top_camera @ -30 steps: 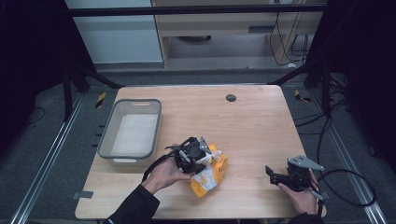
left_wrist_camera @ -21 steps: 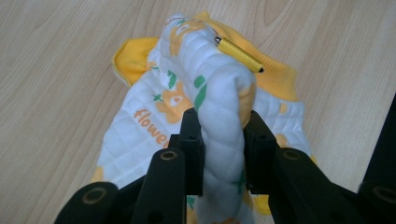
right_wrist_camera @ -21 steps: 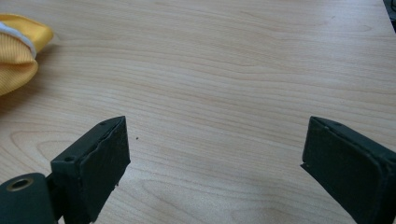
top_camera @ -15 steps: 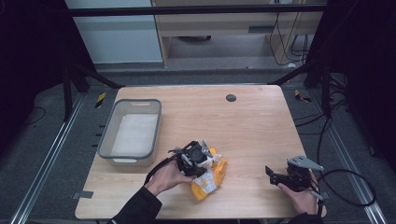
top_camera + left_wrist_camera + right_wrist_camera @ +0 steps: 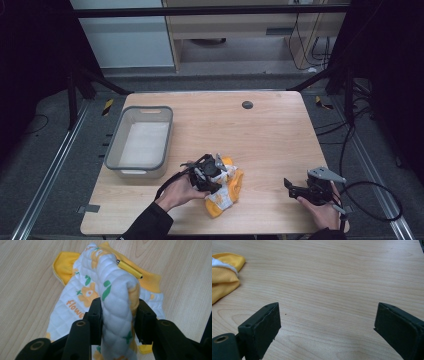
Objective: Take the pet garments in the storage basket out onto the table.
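Observation:
A small quilted garment (image 5: 225,192), white with orange and green flower prints and yellow trim, lies crumpled near the table's front middle. My left gripper (image 5: 212,175) is shut on a raised fold of the garment (image 5: 117,302), which bulges up between its two black jaws. A yellow ribbed cuff (image 5: 128,268) sits on top of the pile. My right gripper (image 5: 291,186) rests low at the front right, open wide over bare wood (image 5: 329,297), with a yellow edge of the garment (image 5: 224,272) off to its left.
A grey plastic bin (image 5: 140,142) with a white lining stands at the table's left side. A dark round hole (image 5: 247,104) marks the far middle of the wooden top. Cables trail off the right edge near my right hand.
My left gripper has shifted slightly right and up over the garment, still holding its fold. The right gripper has stayed in place.

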